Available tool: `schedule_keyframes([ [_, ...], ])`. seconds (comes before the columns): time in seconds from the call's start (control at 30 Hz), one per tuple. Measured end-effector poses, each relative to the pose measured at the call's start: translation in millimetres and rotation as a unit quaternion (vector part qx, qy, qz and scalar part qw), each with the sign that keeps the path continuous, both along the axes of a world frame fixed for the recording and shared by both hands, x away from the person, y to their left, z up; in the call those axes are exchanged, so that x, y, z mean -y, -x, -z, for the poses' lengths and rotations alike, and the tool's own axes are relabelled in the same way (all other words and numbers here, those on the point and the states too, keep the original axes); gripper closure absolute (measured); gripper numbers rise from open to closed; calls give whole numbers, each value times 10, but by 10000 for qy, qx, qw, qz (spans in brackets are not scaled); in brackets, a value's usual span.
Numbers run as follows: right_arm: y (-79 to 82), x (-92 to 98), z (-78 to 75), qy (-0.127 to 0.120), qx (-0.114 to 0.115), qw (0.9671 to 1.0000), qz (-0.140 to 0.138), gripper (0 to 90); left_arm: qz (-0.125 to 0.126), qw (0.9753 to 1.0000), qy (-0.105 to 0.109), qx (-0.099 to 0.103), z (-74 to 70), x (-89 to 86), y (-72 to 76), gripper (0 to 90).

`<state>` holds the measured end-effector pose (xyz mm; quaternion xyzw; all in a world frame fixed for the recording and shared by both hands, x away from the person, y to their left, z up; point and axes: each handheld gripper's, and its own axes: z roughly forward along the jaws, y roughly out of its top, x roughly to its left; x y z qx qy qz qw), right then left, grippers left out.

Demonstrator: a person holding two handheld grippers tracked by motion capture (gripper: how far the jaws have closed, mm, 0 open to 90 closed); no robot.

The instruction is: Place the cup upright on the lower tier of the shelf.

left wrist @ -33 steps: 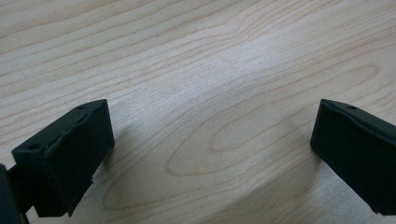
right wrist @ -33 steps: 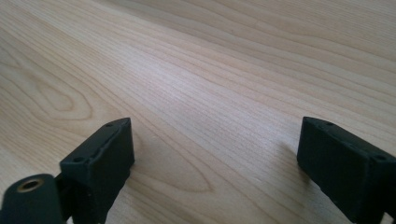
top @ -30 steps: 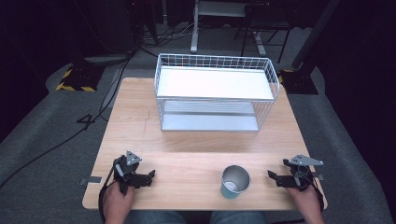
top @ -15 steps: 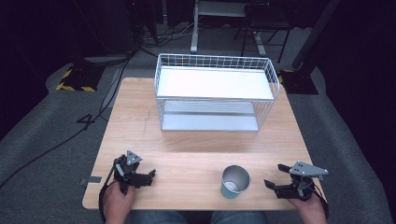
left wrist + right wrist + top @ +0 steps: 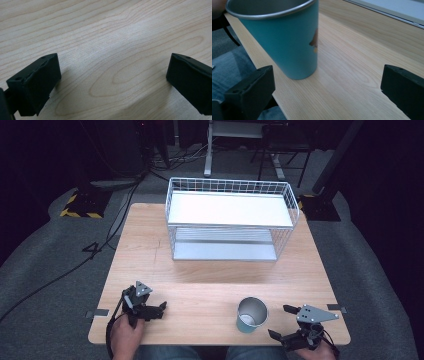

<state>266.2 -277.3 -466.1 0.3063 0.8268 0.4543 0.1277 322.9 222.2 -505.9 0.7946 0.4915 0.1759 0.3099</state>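
Bench: light wooden bench (image 5: 210, 285), pale grain seen close up in both gripper views; dark grey carpet floor (image 5: 45, 285) around it.
Wire rack: white two-tier wire-mesh rack (image 5: 230, 222) stood at the 12 o'clock part of the bench, white flat top shelf, grey lower shelf seen through the mesh; its lower edge is glimpsed at the 1 o'clock corner of the right gripper view.
Cup: teal metal cup with silver rim (image 5: 251, 314) stood upright and open-mouthed at about 5 o'clock on the bench, near the front edge; well apart from the rack. In the right gripper view the cup (image 5: 284, 37) is seen close, toward 11 o'clock, a small brown mark on its side.
Left gripper: black left gripper (image 5: 159, 309) held by a hand (image 5: 126, 336) at 7 o'clock on the bench, low over the wood, grey three-cornered plate on top; pointed toward 3 o'clock. Jaws spread wide in the left gripper view (image 5: 112, 82), bare wood between them, nothing gripped.
Right gripper: black right gripper (image 5: 281, 322) held at the 5 o'clock corner of the bench, just beside the cup, pointed toward 9 o'clock. Jaws spread wide (image 5: 327, 87), nothing between them; cup not touched, seen ahead and nearer the jaw at 8 o'clock.
Person: blue denim legs (image 5: 229, 72) seen below the bench's front edge.
Cable: black cable (image 5: 55, 275) run across the floor at 9 o'clock.
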Motion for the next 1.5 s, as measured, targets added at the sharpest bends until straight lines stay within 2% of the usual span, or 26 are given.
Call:
schedule_keyframes([
  [0.33,-11,-187,65,-61,70,10000,1,0,3,10000,-3,-1,0,0,0,0],
  [0.47,-48,-270,104,-66,23,10000,-71,0,3,10000,-3,-1,0,0,0,0],
  [0.7,-74,-484,172,81,10,9999,-146,0,3,10000,-2,-1,0,0,0,0],
  [0.83,-80,-572,190,137,5,9999,-98,0,2,10000,-3,-1,0,0,0,0],
  [0.97,-86,-641,211,49,-101,9999,-76,0,3,10000,-2,-1,0,0,0,0],
  [1.27,-53,-806,290,44,-110,9999,-53,7,4,10000,-4,-2,0,-1,0,0],
  [1.47,-34,-829,315,-30,-23,10000,19,105,4,10000,-4,-1,0,-1,0,0],
  [1.5,-28,-822,316,-31,21,10000,32,159,-1,10000,-1,1,0,0,0,0],
])
